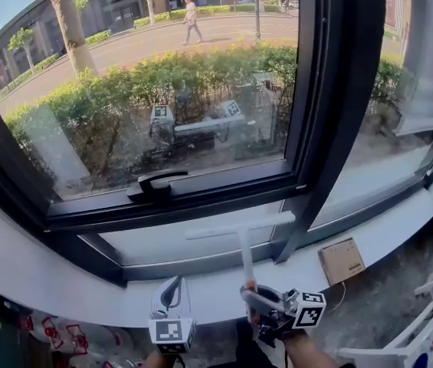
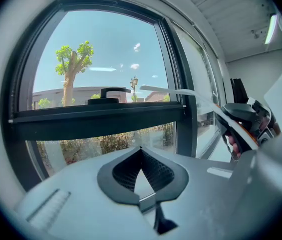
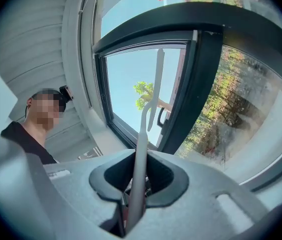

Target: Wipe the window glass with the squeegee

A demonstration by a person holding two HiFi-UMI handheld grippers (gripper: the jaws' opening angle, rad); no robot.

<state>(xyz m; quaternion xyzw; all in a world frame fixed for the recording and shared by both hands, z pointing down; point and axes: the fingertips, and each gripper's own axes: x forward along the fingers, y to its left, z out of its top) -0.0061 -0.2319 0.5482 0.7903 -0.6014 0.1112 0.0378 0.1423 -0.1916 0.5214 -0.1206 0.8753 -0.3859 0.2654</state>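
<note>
Now we've got the right gripper (image 1: 251, 291) with jaws clamped on the squeegee (image 1: 244, 240) handle, blade out ahead of them near the window glass (image 1: 124, 113); our left gripper (image 1: 172, 286) has jaws closed, empty.

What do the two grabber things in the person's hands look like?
Both are pale grey plastic. The left gripper and right gripper each carry a white cube with black square markers. Their jaws have dark, ribbed pads. The right one also shows black parts and orange trim.
</note>
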